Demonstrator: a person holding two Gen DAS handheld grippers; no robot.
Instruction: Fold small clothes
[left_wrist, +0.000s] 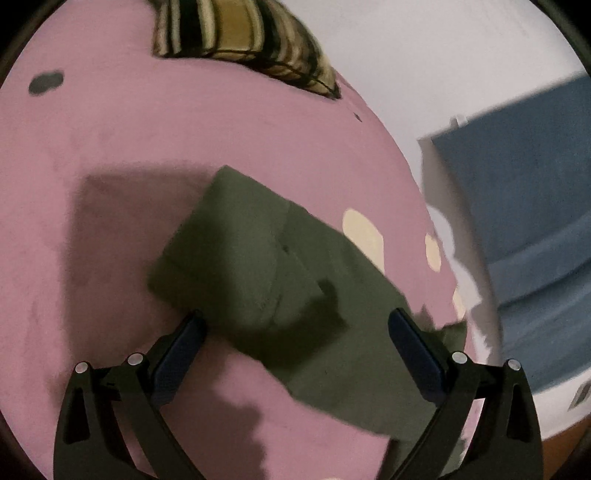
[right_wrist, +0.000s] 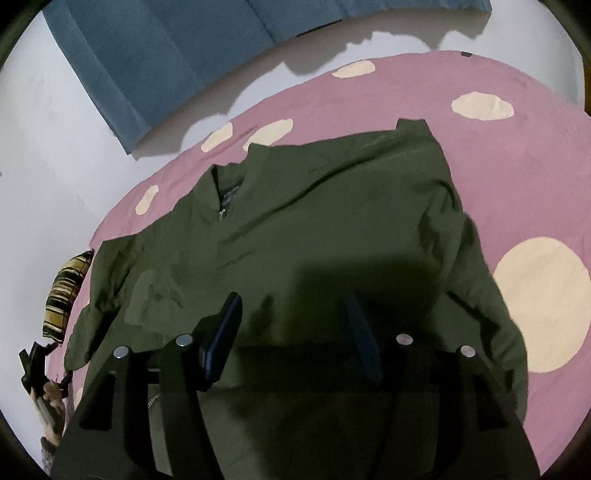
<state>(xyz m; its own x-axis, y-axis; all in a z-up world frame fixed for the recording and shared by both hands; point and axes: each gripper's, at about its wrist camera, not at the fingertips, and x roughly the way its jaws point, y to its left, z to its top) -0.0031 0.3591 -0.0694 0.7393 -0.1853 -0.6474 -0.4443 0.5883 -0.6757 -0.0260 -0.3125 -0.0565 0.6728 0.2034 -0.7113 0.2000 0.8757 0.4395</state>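
Note:
An olive green jacket lies spread on the pink sheet, collar and zip toward the far left. My right gripper hovers low over its lower middle. The jaws stand apart, and no cloth is pinched between the blue pads. In the left wrist view a sleeve of the jacket runs diagonally across the pink sheet. My left gripper is wide open just above it, with the cloth passing under the gap between its fingers. The view is motion-blurred.
A striped yellow and black cushion lies at the sheet's edge. A blue curtain hangs against the white wall behind the bed. Cream dots mark the sheet. A dark object and part of a hand show at the left edge.

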